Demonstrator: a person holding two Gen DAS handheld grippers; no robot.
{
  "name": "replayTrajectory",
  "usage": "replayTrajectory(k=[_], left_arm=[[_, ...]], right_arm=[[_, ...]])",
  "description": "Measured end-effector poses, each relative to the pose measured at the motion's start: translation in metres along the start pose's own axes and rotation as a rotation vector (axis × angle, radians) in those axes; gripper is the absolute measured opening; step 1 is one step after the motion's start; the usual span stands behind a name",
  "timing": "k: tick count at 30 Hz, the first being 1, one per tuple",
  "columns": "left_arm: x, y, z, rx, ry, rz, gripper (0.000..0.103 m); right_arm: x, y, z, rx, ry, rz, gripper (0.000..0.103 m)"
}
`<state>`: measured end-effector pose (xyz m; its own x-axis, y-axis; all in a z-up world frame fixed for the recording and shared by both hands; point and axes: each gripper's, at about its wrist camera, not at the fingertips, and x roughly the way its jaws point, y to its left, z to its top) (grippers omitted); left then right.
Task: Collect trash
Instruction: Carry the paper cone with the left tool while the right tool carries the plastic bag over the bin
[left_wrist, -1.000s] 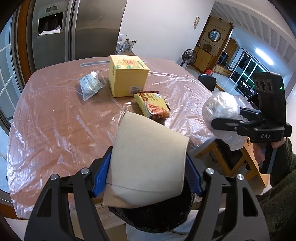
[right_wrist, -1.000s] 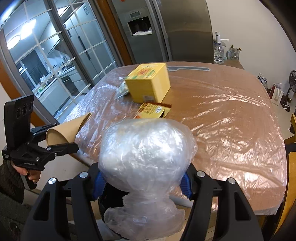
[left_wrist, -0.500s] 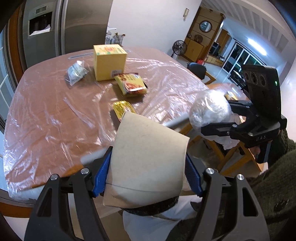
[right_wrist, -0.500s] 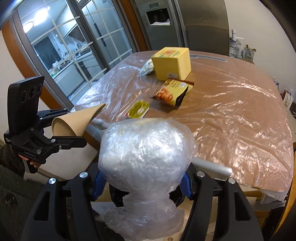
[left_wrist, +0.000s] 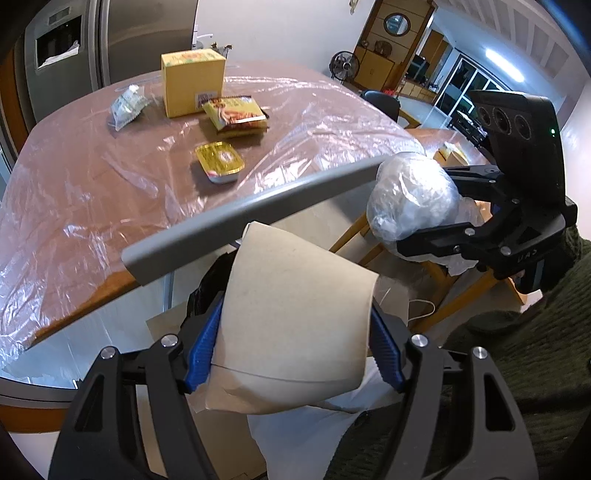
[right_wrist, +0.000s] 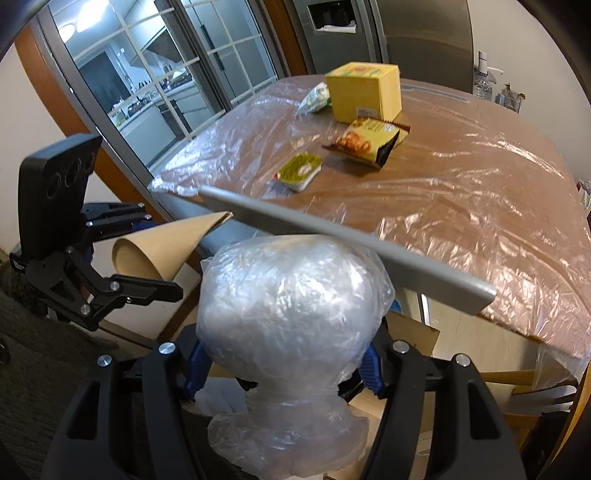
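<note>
Plastic-covered table sits ahead; my left gripper pinches a cardboard cone, right gripper squeezes a plastic wad. Black bin bag is below, so I'd centre both over it before letting go.

Left tool: black angular frame, blue ribbed finger pads, silver screw heads on the arms. Right tool: same build, blue pads, silver screws. Each carries a black upright block with three round lenses; green light on one. Dark green knit sleeve.
</note>
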<state>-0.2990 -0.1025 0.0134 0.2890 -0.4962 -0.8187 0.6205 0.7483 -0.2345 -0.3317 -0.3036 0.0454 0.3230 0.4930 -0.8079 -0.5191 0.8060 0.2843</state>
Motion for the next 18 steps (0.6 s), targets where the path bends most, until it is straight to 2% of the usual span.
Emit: replayTrajectory(k=[18], left_arm=[[0.046,0.005,-0.023,0.028,0.09,0.009,0.071]], right_arm=[[0.042,-0.007,-0.029,0.018,0.103,-0.028,0.063]])
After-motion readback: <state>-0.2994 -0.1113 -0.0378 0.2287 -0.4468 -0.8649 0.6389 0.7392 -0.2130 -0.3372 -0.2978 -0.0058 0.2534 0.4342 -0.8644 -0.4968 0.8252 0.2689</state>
